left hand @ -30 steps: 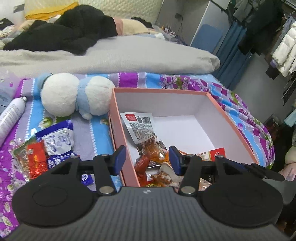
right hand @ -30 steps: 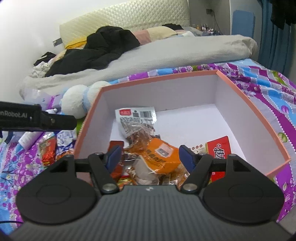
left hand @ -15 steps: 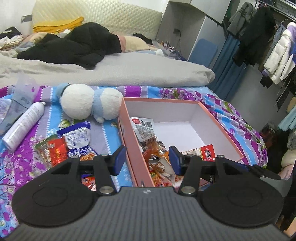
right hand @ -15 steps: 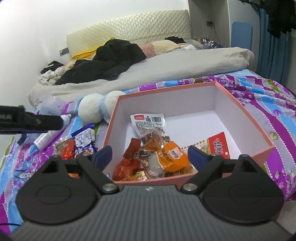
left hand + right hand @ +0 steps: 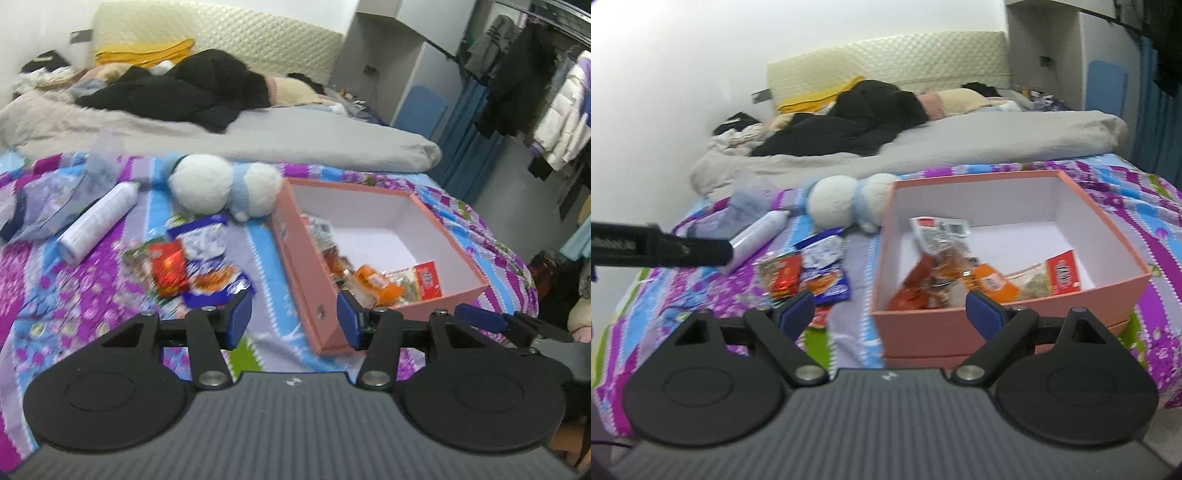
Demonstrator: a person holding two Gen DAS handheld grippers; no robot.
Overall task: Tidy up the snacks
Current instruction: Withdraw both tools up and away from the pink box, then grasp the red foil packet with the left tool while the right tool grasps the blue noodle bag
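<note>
A pink box (image 5: 306, 288) (image 5: 1004, 321) with a white inside stands on the bed and holds several snack packets, among them an orange one (image 5: 991, 282) (image 5: 373, 282) and a red one (image 5: 1063, 271). More packets lie in a pile (image 5: 192, 266) (image 5: 809, 275) on the bedspread left of the box. My left gripper (image 5: 293, 319) is open and empty, held back above the bedspread near the box's front corner. My right gripper (image 5: 890, 308) is open and empty, in front of the box's near wall.
A white and blue plush toy (image 5: 221, 188) (image 5: 849, 201) lies behind the pile. A white spray can (image 5: 98, 221) (image 5: 757, 236) and a clear plastic bag (image 5: 48, 199) lie at the left. A grey duvet (image 5: 258, 136) and black clothes (image 5: 184, 88) cover the far bed.
Both grippers have pulled back and up from the box, so the whole box and the pile now show. Both stay open and empty.
</note>
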